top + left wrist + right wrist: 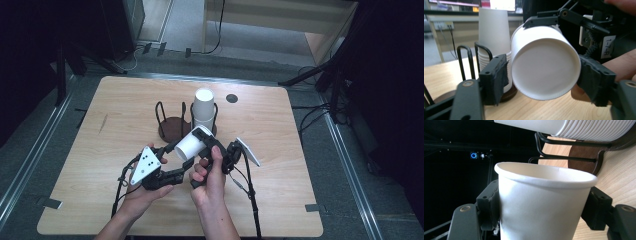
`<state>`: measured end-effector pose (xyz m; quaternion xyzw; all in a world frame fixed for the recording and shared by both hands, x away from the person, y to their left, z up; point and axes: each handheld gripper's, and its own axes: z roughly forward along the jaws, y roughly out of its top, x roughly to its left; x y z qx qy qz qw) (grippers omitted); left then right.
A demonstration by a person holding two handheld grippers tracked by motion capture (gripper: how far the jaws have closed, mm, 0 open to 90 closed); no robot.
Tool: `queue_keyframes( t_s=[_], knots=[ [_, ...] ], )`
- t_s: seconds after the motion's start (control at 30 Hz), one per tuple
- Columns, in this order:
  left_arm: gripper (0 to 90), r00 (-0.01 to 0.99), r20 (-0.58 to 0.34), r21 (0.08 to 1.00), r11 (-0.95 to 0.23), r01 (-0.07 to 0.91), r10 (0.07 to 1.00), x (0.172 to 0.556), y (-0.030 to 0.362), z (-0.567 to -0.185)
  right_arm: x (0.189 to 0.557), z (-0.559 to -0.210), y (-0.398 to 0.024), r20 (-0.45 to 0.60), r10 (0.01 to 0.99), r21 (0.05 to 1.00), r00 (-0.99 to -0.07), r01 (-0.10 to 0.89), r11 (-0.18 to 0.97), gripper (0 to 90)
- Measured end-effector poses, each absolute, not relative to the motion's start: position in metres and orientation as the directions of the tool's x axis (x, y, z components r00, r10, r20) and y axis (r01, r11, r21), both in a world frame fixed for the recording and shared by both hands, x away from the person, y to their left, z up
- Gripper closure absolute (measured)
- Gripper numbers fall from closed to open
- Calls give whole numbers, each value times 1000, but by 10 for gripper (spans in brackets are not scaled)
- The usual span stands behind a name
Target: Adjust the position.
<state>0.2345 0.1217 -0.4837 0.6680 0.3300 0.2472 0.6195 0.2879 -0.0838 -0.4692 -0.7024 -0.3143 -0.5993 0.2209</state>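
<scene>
White paper cup (191, 143) is held lying on its side above the desk (280, 200), clamped in the right tongs (204, 141). In the right gripper view the jaws are closed against the wall below the rim, one to each side, and the wall is slightly dented at the left pad. The left tongs (186, 167) are presented to the cup's closed base: in the left gripper view the base sits between the two jaws, the right pad at or very near the wall, the left pad just beside it. Contact cannot be confirmed, so the left tongs are recorded as part open around the base, nothing yet gripped.

Step in hand is judged to be a hand-over of the cup from right to left. For a clean transfer, the left jaws should be closed gently on the stiffer base ring before the right jaws are released; paper wall is likely to crush under a hard squeeze.

Beyond the tongs, a stack of cups (203, 111) is seated upside down in one bay of a black wire holder (172, 125); the bay beside it is empty.

Pose: both hands are raised off the desk, close together. The right hand (212, 176) is wrapped round its handle. The left hand (147, 192) is cupped under its handle with the grey plate (145, 165) on top.
</scene>
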Motion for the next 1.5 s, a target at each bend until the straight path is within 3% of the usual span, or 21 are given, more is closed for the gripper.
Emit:
queue_keyframes(
  t_s=[0.1,0.27,1.07,1.5],
  knots=[
    [186,656,-88,985,-35,171,750,235,122,-482,288,-469,-84,980,185,79,78,699,-710,281],
    [137,656,-77,980,-64,188,751,235,121,-480,288,-467,-87,977,204,108,60,686,-720,283],
    [110,637,-86,972,-75,222,766,237,130,-481,286,-454,-98,918,393,346,-54,594,-726,297],
    [109,621,-96,969,-69,237,778,240,136,-481,285,-447,-105,824,548,542,-142,479,-691,304]
  ],
)
